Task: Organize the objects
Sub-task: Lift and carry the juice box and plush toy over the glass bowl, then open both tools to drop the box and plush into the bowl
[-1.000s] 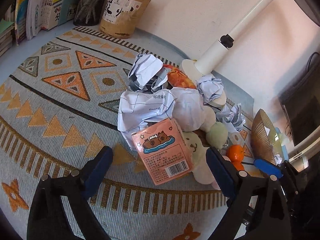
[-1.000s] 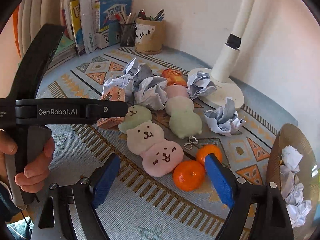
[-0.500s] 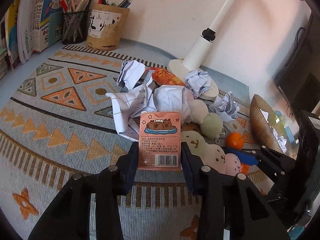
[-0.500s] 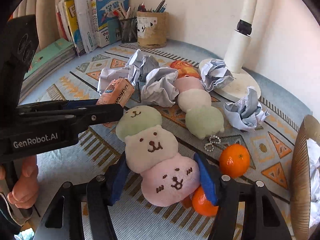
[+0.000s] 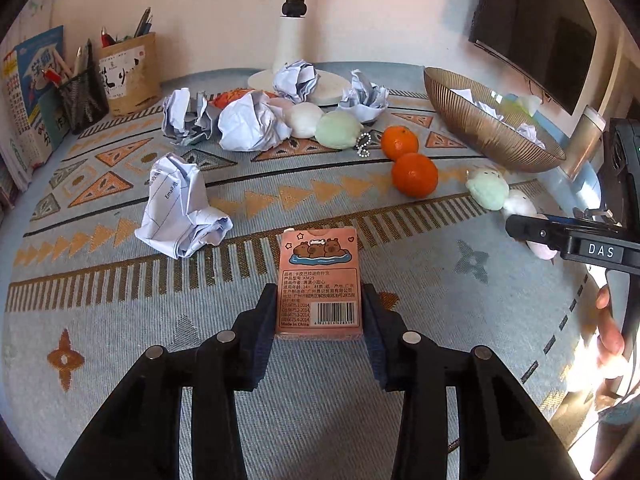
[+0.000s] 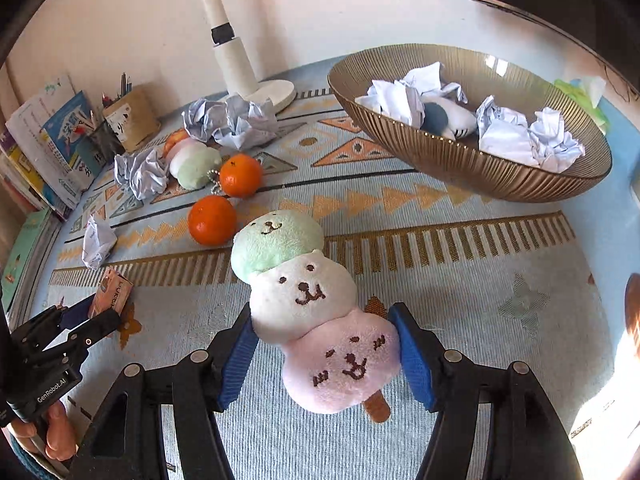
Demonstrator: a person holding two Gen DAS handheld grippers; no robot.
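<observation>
In the left wrist view, the left gripper (image 5: pixel 319 334) is clamped on the lower end of a pink card box (image 5: pixel 319 280). The box is held above the patterned mat (image 5: pixel 120 292), and its long axis runs straight away from the camera. Its label shows two cartoon capybaras, a barcode and the words "Made in China". Beyond it lie a crumpled paper (image 5: pixel 180 210) with "Email" printed on it, two oranges (image 5: pixel 414 174), more paper balls and a ribbed gold bowl (image 5: pixel 486 134). At the right edge the other tool carries the letters "DAS".

In the right wrist view, the right gripper (image 6: pixel 326 358) holds the pink bottom ball of a plush dango toy (image 6: pixel 306 300); its jaws have just been opening a little, and the blue pads seem to touch the plush. The toy's long axis points away and slightly left, green head farthest, brown stick nearest. The bowl (image 6: pixel 460 160), with crumpled papers inside, stands ahead on the right. On the left tool "GenRobot.AI" can be read.
</observation>
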